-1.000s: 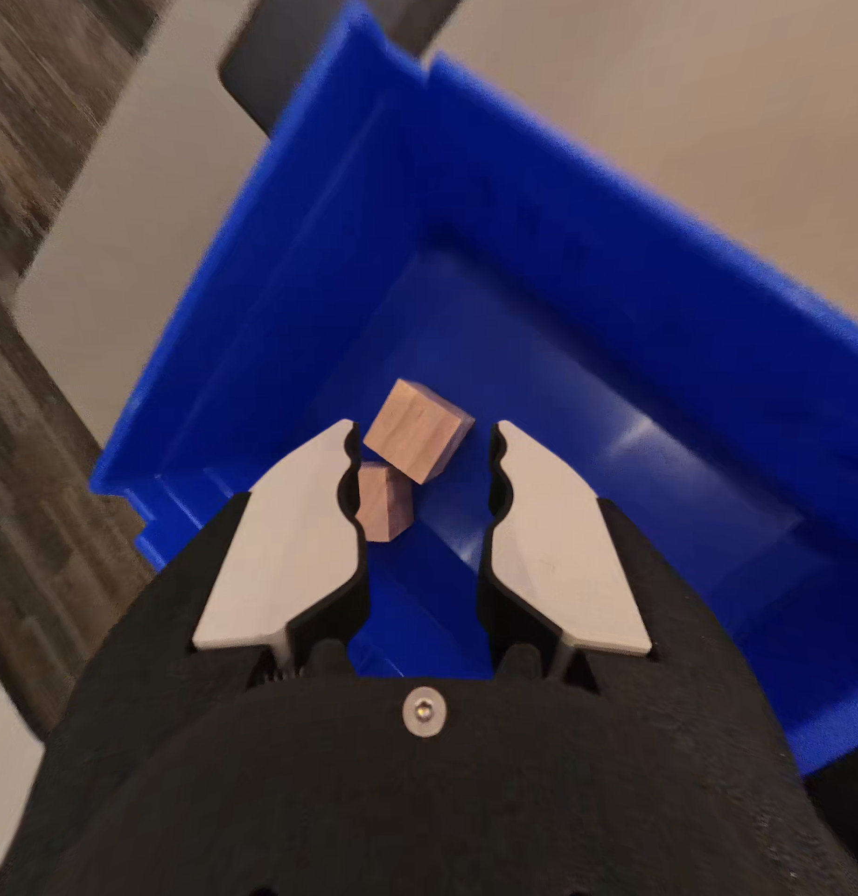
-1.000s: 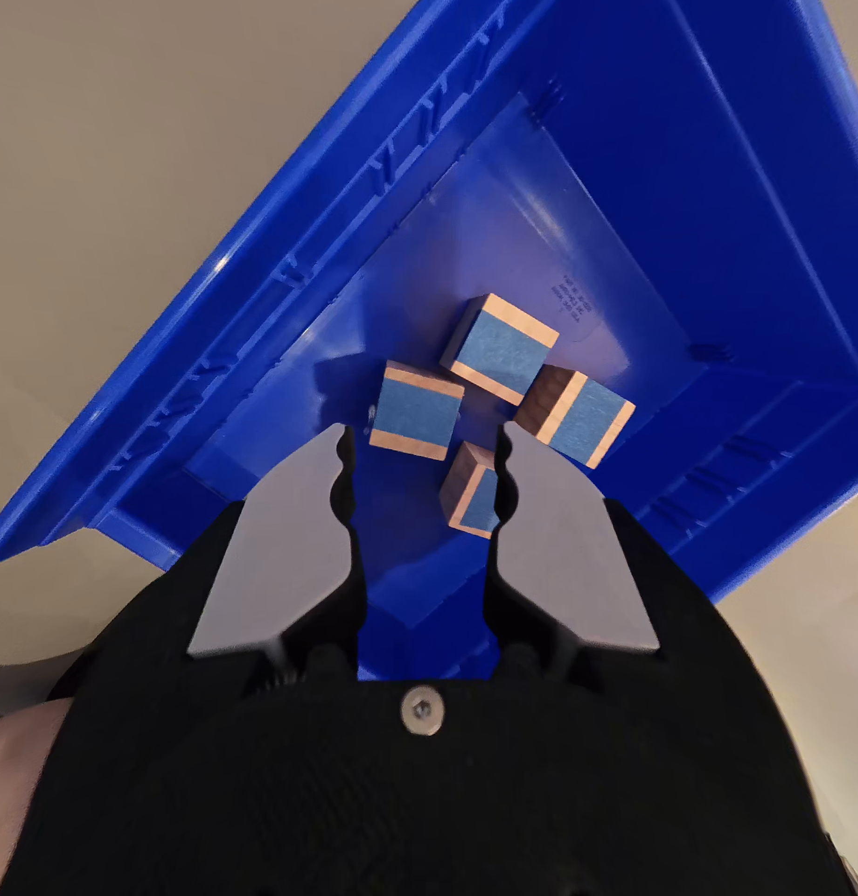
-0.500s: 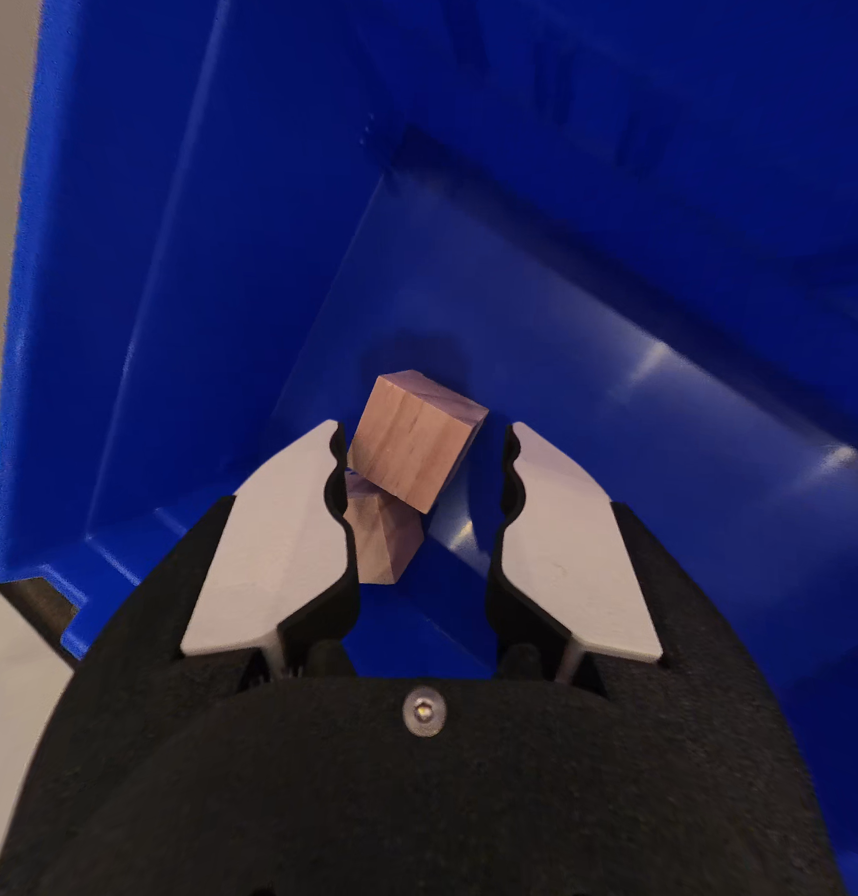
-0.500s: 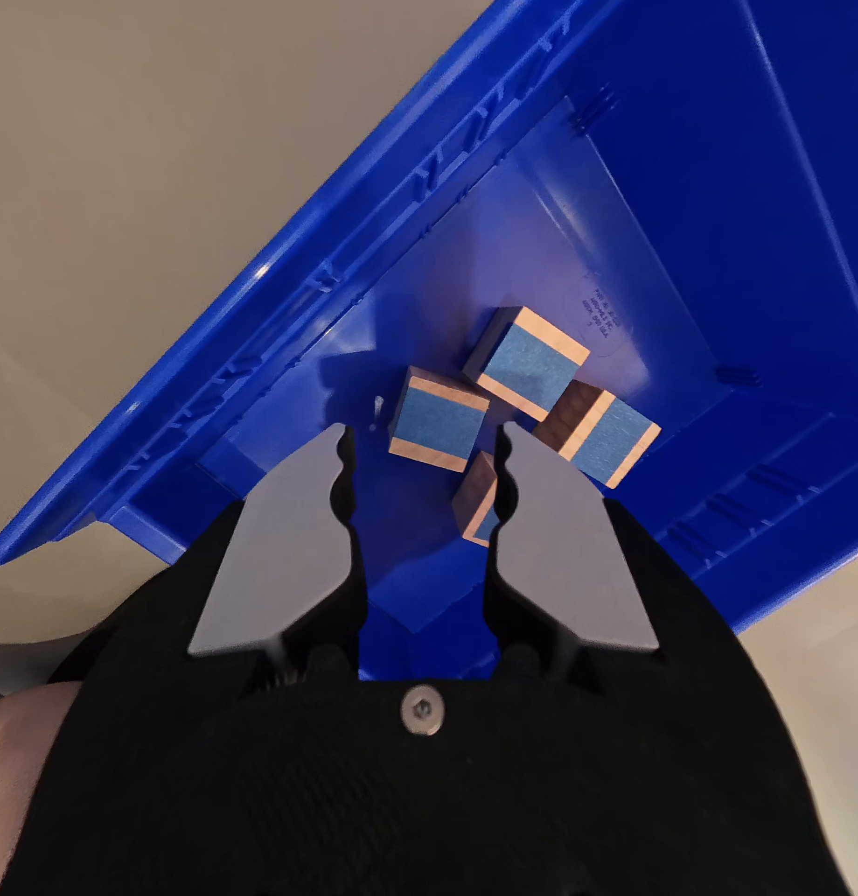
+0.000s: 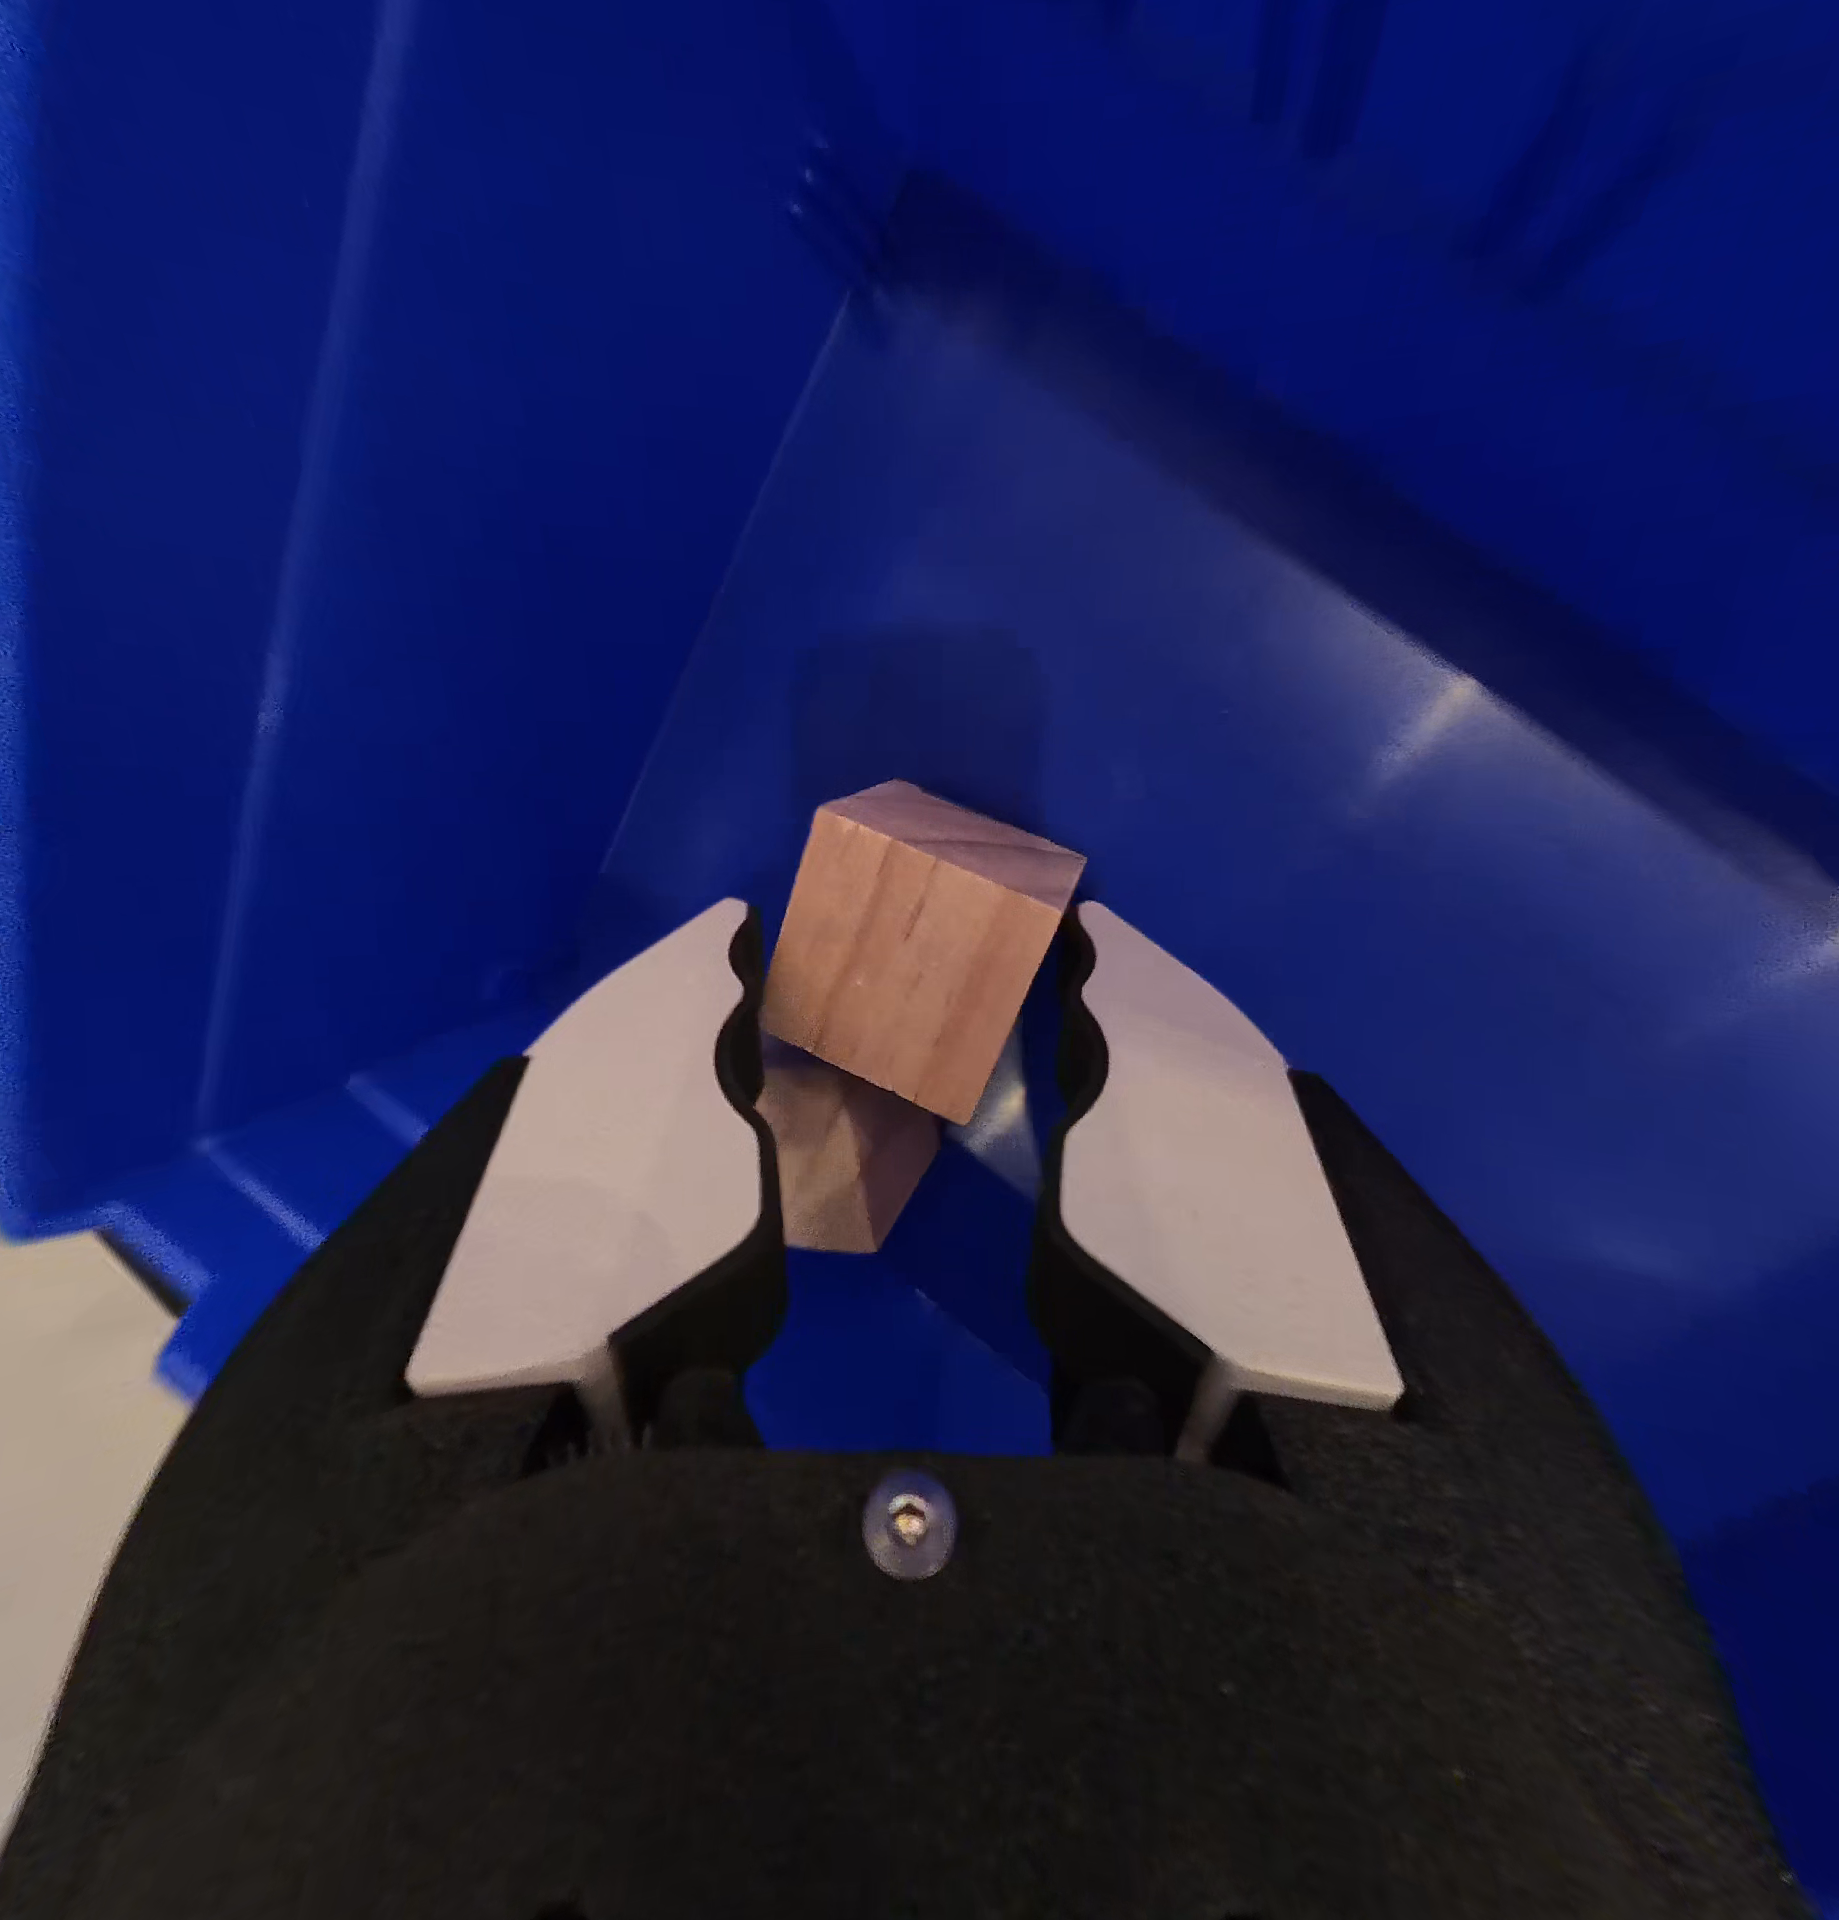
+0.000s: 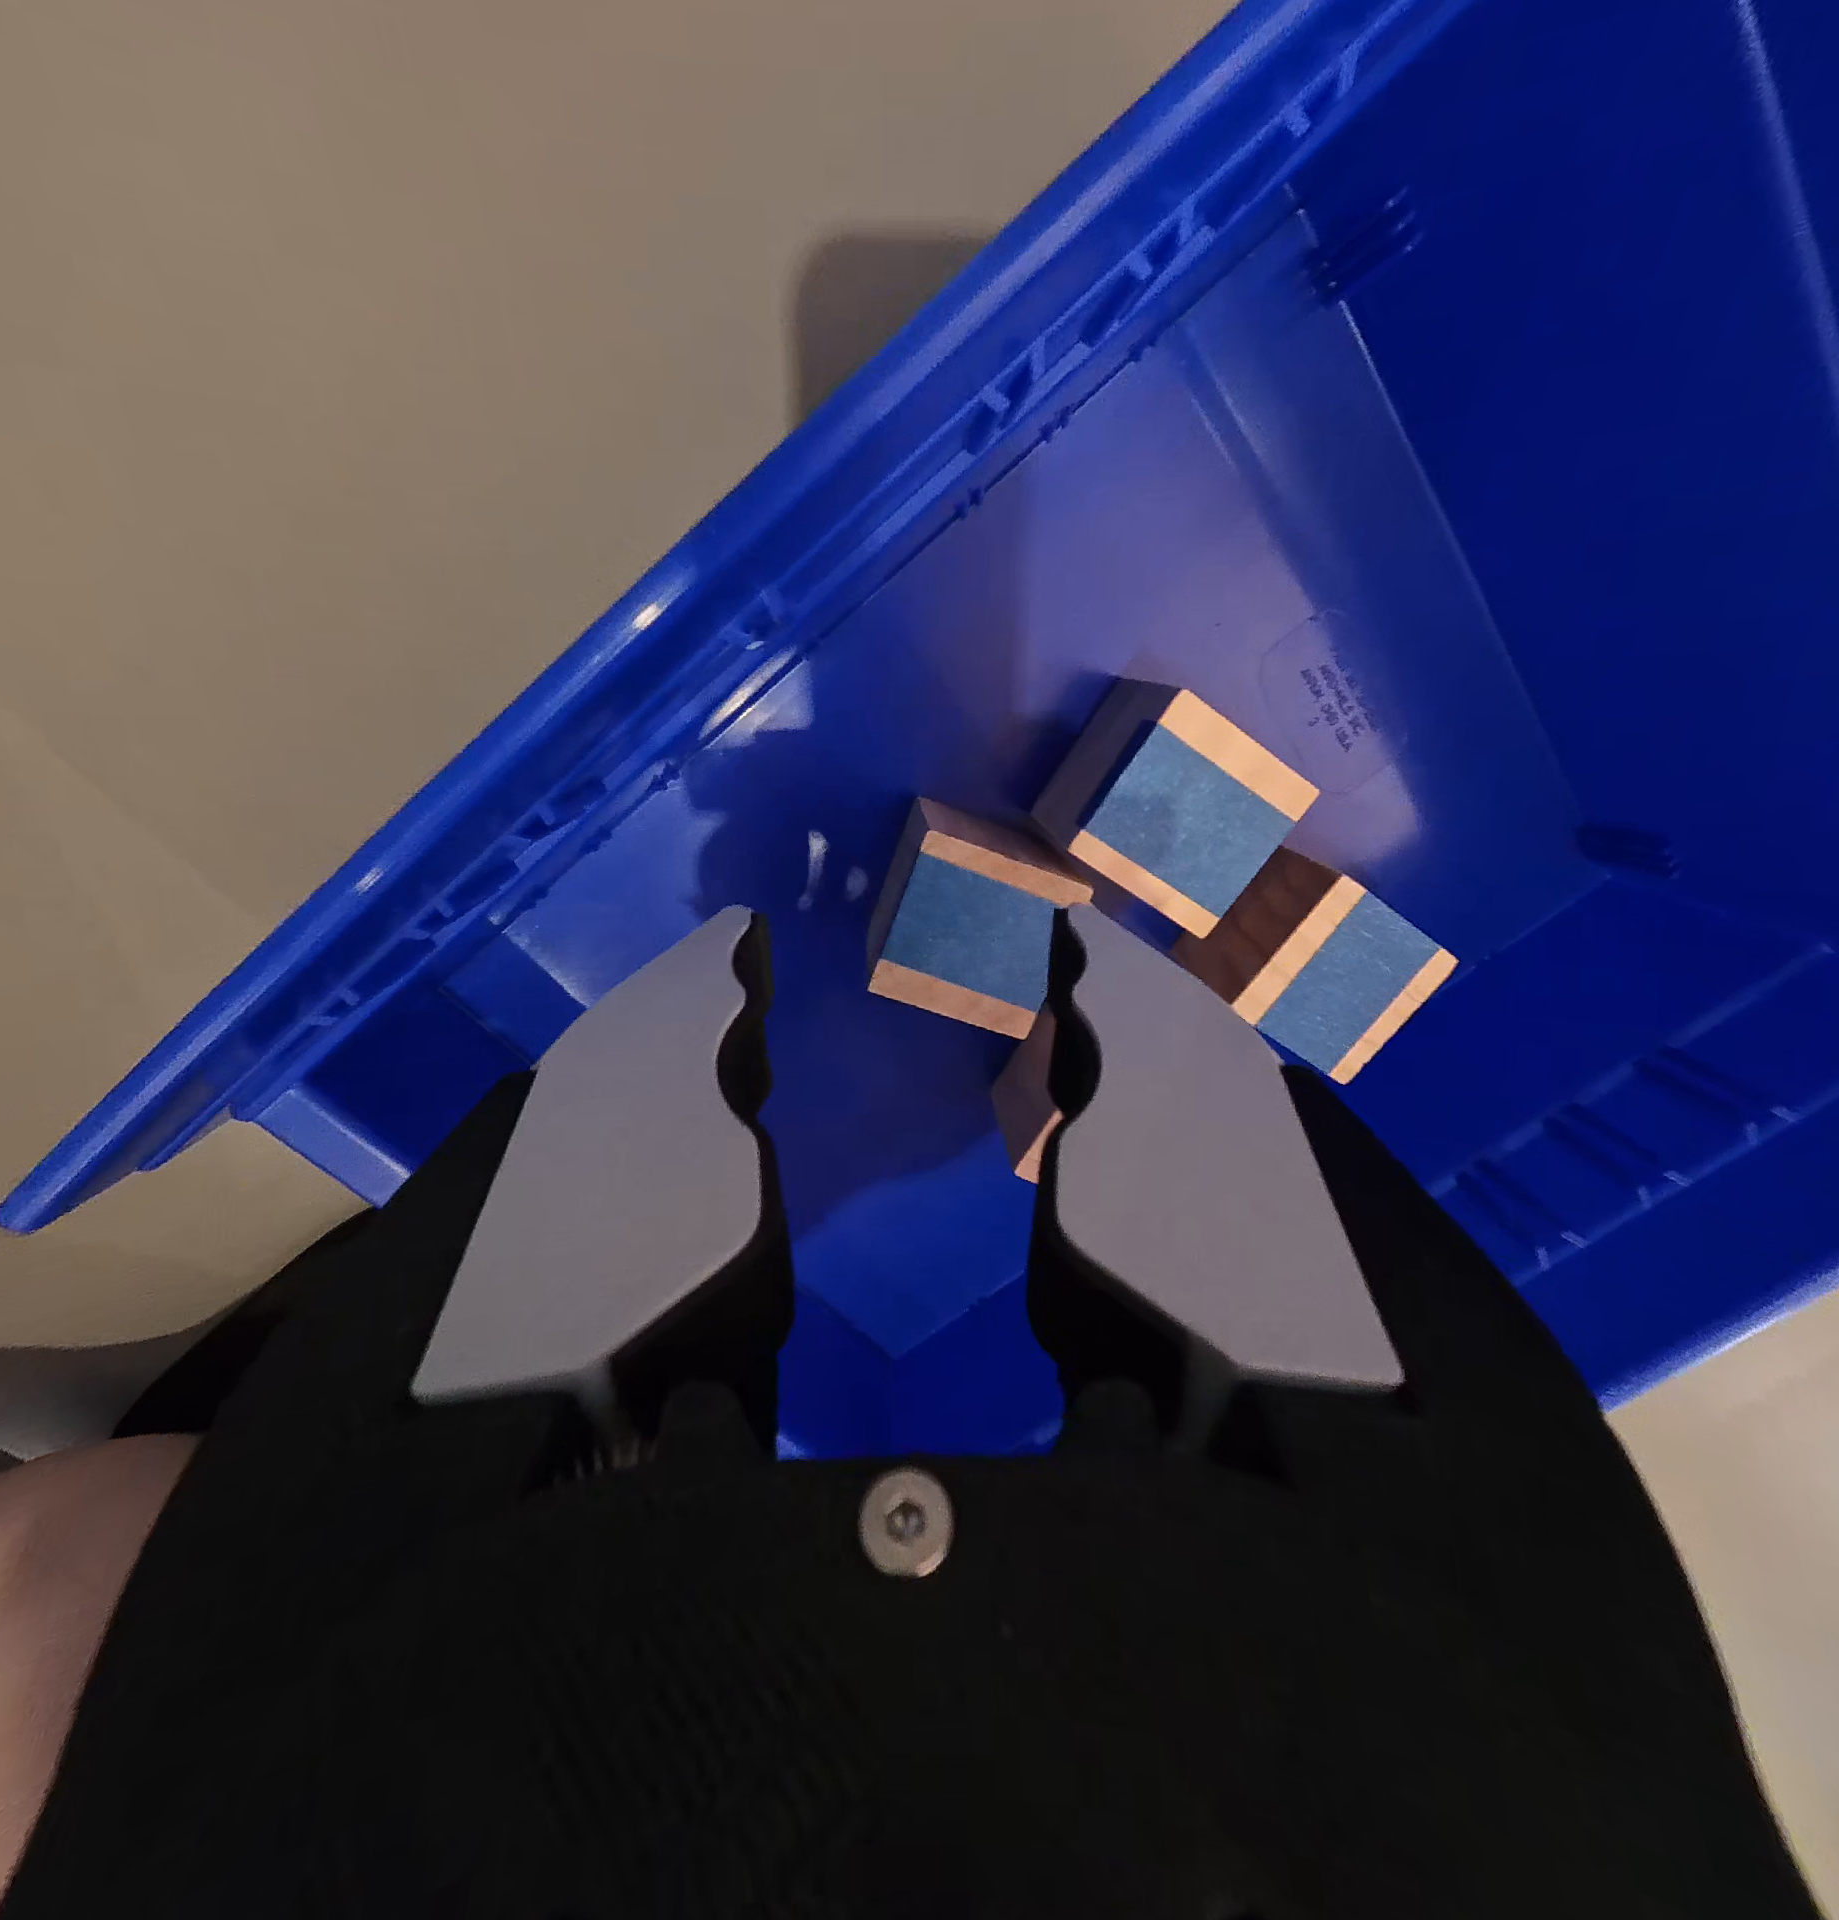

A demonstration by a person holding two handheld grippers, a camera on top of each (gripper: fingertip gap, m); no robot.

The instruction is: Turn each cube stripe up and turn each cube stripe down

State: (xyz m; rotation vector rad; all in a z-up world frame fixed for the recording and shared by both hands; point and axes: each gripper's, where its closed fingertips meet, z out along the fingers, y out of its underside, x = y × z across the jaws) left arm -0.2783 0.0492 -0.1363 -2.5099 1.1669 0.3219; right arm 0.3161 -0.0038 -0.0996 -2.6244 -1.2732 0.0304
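From the left wrist view, the left gripper (image 5: 910, 925) reaches into a blue bin (image 5: 479, 520), jaws spread to either side of a plain wooden cube (image 5: 910, 951) that sits tilted between the fingertips. The left fingertip (image 5: 733, 935) lies against the cube's lower left corner, while a sliver of blue shows between the cube and the right fingertip (image 5: 1086, 935) — so the cube is bracketed, not pinched. Under it, toward 7 o'clock, a second plain cube (image 5: 842, 1174) rests on the bin floor, partly hidden by the left finger.

From the right wrist view, the right gripper (image 6: 904, 935) hangs over another blue bin (image 6: 686, 644) on a pale tabletop (image 6: 323, 312), its jaws parted with nothing pressed between them. A blue-striped cube (image 6: 962, 920) lies stripe up just by the right fingertip (image 6: 1076, 940). Two more striped cubes sit toward 1 o'clock (image 6: 1180, 810) and 3 o'clock (image 6: 1346, 977) — both stripe up. A fourth cube (image 6: 1029, 1122) peeks out at 5 o'clock, mostly hidden behind the right finger.
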